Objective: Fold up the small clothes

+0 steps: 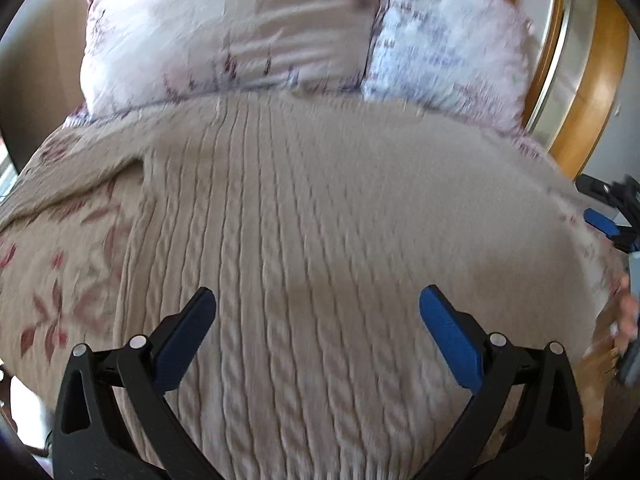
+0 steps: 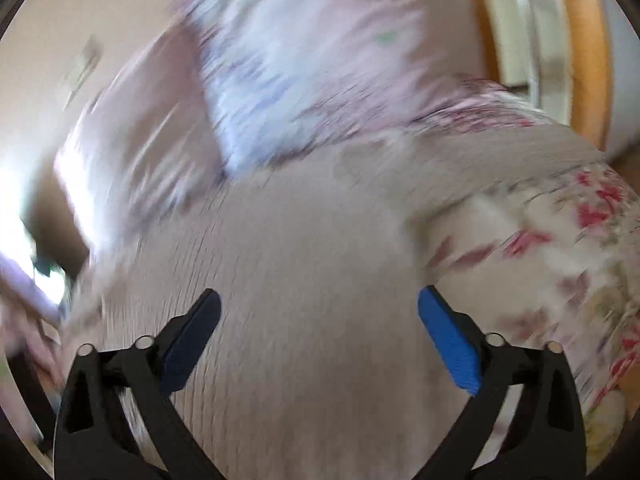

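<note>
With both the left tool (image 1: 318, 300) and right tool (image 2: 319, 300) spread wide and empty over the beige bedspread (image 1: 320, 208) below the 2 pillows (image 1: 224, 28), we risk pinching the cover, since no garment is visible.

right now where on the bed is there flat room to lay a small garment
The knit blanket is bare from the pillows down to the open left gripper. The floral cover borders it. The pillow end is crowded.
</note>
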Available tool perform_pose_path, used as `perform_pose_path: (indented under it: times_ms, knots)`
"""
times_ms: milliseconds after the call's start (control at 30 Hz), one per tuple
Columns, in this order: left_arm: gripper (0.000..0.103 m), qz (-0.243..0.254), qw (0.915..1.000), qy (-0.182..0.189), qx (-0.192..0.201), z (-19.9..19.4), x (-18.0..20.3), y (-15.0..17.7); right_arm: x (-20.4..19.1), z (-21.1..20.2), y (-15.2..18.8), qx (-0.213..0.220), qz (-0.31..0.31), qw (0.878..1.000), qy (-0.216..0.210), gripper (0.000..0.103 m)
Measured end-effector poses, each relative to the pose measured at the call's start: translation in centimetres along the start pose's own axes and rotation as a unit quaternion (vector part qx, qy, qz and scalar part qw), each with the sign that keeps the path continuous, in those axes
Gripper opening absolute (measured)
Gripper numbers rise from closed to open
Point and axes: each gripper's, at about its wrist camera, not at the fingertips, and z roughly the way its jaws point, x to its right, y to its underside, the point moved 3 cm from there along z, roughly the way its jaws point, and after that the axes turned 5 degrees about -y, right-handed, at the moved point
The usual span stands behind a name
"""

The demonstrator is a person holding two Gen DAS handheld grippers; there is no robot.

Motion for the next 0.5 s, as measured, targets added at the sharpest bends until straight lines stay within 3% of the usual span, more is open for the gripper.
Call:
perform_pose_path:
  times_ms: [67, 200, 367, 500]
  knots:
    - [0.101, 0.001, 0.9999, 0.0, 0.012, 0.2, -0.2, -1.4, 2.3, 0.2, -2.2, 0.008, 0.04, 0.999, 0.013, 0.082]
    - [0.101, 0.0, 0.9995, 0.001, 0.031, 0.5, -0.5, -3.9, 8.0, 1.3, -5.8, 0.015, 0.139, 0.989, 0.035, 0.069]
    - [0.101, -0.007, 0.9993, 0.004, 0.035, 2.1, -1.0, -5.6, 13.5, 3.1, -6.8, 0.01, 0.237, 0.969, 0.064, 0.051]
    - [0.101, -0.012, 0.9994, 0.017, 0.026, 3.3, -1.2, -5.6, 15.9, 4.3, -6.2, 0.003, 0.281, 0.956, 0.083, 0.046]
